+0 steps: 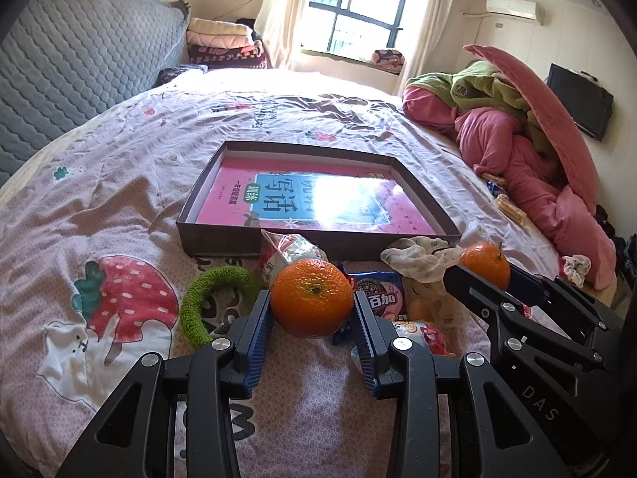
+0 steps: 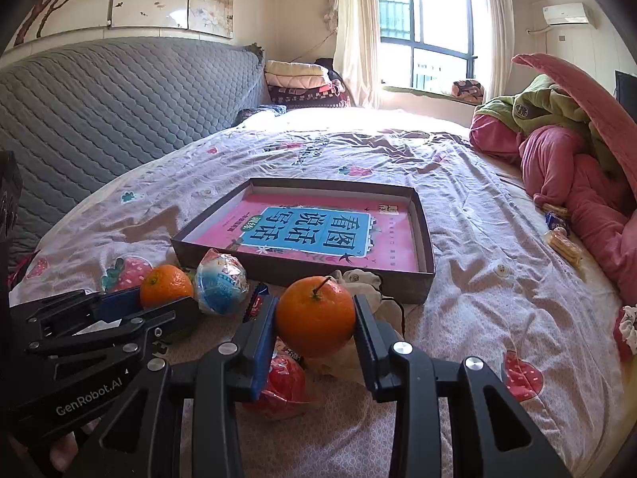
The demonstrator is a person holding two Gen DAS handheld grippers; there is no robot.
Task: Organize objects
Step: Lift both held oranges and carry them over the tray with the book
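My left gripper [image 1: 312, 306] is shut on an orange [image 1: 311, 297] and holds it just above the bed. My right gripper [image 2: 315, 318] is shut on a second orange [image 2: 315, 314]; it also shows at the right of the left wrist view [image 1: 485, 265]. Ahead lies a shallow brown box [image 1: 223, 235] with a pink book [image 1: 278, 199] inside; the box [image 2: 278, 269] and book [image 2: 318, 231] show in the right wrist view too. Snack packets [image 1: 376, 292], a green hair ring [image 1: 211, 294], a white sock [image 1: 418, 257] and a wrapped blue-white ball [image 2: 221, 285] lie in front of the box.
The bed sheet [image 1: 119, 199] has a strawberry print. A pile of pink and green bedding [image 1: 517, 143] lies at the right with snack packets [image 2: 561, 235] beside it. A grey quilted headboard [image 2: 99, 99] stands at the left. A red packet [image 2: 284, 378] lies under my right gripper.
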